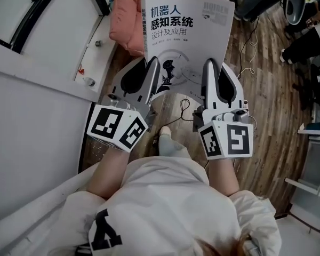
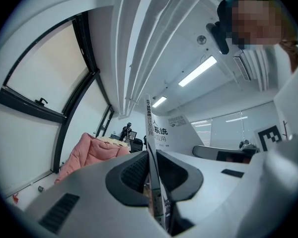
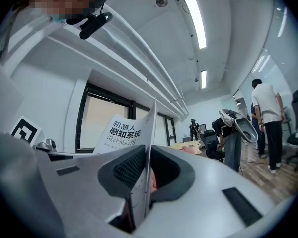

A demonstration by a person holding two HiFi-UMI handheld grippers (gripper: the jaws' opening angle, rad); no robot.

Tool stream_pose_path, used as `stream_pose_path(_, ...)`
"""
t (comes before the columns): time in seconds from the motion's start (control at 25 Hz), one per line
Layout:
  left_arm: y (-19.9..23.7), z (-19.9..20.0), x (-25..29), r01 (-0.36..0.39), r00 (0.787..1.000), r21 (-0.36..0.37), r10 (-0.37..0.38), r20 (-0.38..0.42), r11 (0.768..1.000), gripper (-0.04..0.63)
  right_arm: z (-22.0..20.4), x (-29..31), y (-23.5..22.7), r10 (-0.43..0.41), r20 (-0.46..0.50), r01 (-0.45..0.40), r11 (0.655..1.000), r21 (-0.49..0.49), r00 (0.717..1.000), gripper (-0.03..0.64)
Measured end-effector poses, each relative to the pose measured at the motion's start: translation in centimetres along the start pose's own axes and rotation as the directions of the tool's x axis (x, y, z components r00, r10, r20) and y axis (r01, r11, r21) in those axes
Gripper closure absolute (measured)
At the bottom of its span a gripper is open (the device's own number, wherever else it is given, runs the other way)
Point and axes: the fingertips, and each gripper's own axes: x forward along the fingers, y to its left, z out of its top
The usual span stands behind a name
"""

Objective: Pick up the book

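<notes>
Jaws of the left gripper (image 2: pixel 151 158) are pinching the near edge of the book (image 2: pixel 165 131) close to its spine corner. The dark ribbed pads (image 2: pixel 131 175) are pressing on both faces, with only the thin book between them. The right gripper (image 3: pixel 148 157) is clamping the same edge near the opposite corner, and nothing but the book is sitting in its gap. Seen from the head view, the two grippers are working side by side and well apart. The book is reaching away from them, its white cover and dark title facing the camera. It is hanging clear in the air and resting on nothing. Its far edge is overlapping a pink padded cover (image 1: pixel 129 15), and the wooden floor (image 1: pixel 261 89) with a loose black cable (image 1: pixel 184 108) is showing below and to the right. Judged from this, the pick-up itself is looking done: the book is lifted, both grips are carrying it, and no surface is supporting it. What is remaining, if anything, is only holding it steady or taking it wherever it is meant to go. The main risk is the thin edge slipping or the cover bending between the two pinch points.
</notes>
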Motion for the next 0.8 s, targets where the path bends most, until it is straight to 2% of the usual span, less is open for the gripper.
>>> stream_pose_path(0.52,0.33,0.04,0.29,0.004,0.997,-0.056,-0.009,-0.083,0.998,0.547,0.17,-0.2,0.27,-0.05,-0.077,0.052,0.998,0.023,0.996,0.56)
stream_pose_path(0.8,0.28,0.05,0.15,0.007,0.998,-0.059,-0.011,-0.061,0.998,0.547,0.29,-0.36,0.43,-0.045,-0.065,0.045,0.999,0.001,0.997,0.56)
